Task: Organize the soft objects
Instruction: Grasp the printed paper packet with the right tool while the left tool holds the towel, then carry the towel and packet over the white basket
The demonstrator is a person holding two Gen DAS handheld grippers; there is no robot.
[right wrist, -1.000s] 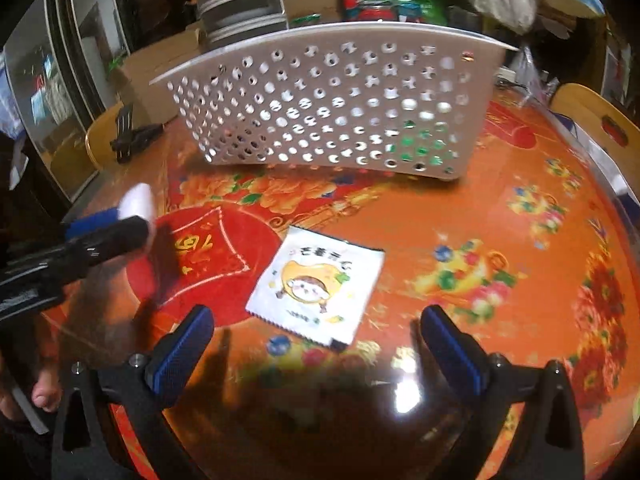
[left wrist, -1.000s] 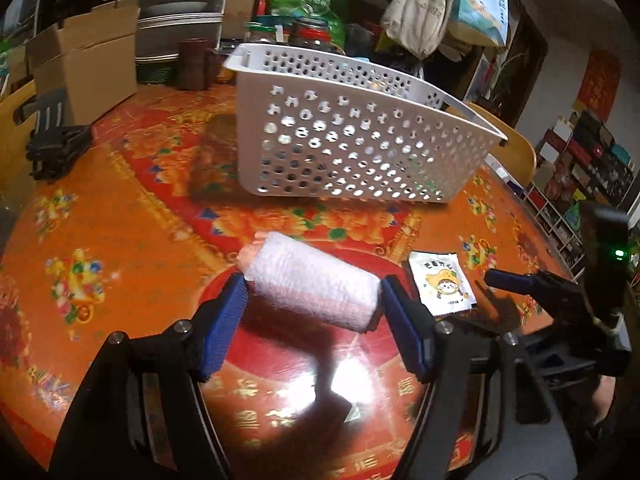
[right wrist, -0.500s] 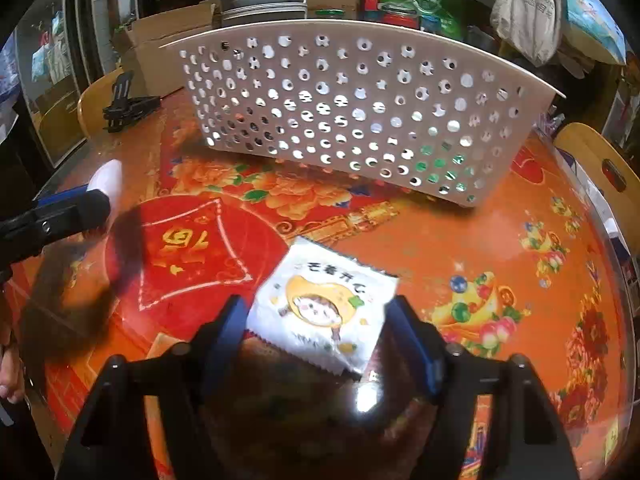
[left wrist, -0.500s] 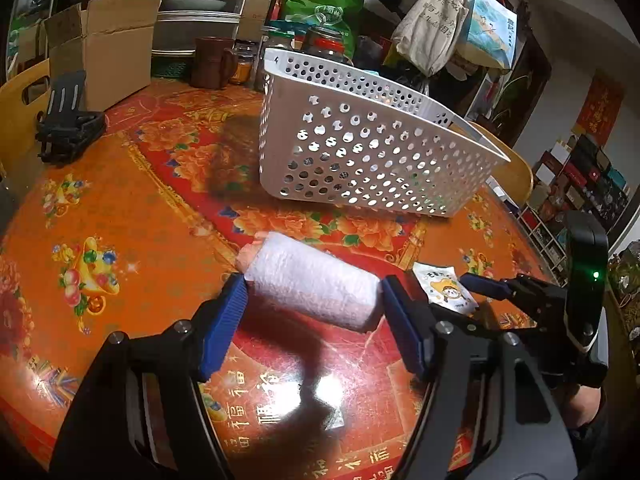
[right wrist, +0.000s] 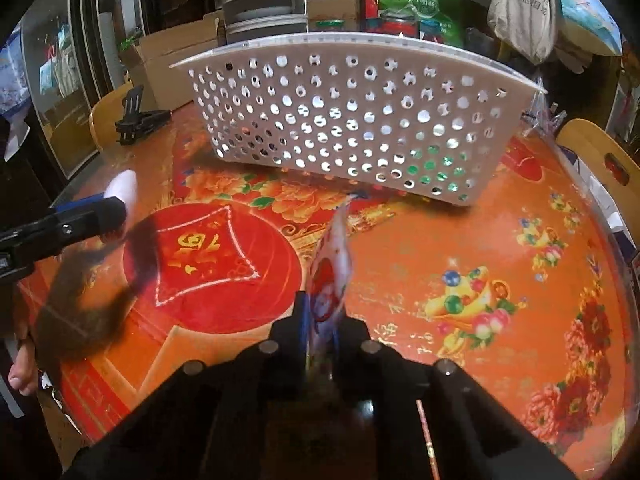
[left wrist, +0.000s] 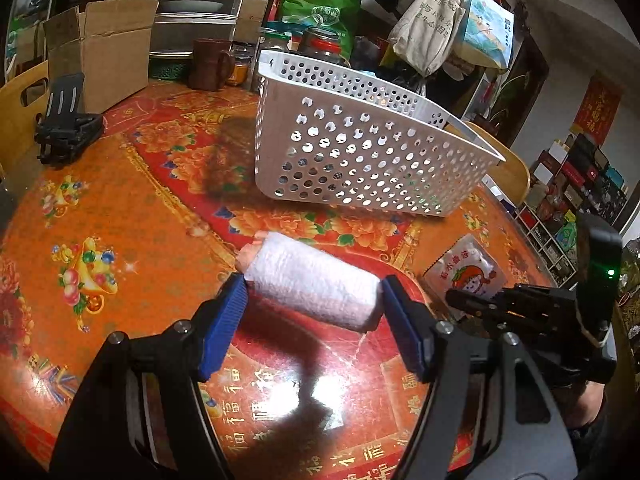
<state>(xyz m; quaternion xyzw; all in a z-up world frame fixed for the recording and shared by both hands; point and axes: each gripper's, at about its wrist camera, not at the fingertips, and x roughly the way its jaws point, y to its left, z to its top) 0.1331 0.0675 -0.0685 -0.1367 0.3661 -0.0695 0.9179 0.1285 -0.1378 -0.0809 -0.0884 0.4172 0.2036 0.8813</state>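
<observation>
My left gripper [left wrist: 312,306] squeezes a rolled white towel [left wrist: 314,286] just above the red and orange table [left wrist: 120,208]. My right gripper [right wrist: 322,320] is pinched tight on a small snack packet [right wrist: 332,268], standing it on edge. The white basket with holes [right wrist: 344,120] sits behind both.

On the table [left wrist: 120,208], the basket [left wrist: 360,160] sits at twelve o'clock, the roll [left wrist: 316,284] before it. The packet [left wrist: 466,268] lies at three o'clock of the roll; box [left wrist: 108,52] and mug [left wrist: 208,64] stand behind at ten o'clock
</observation>
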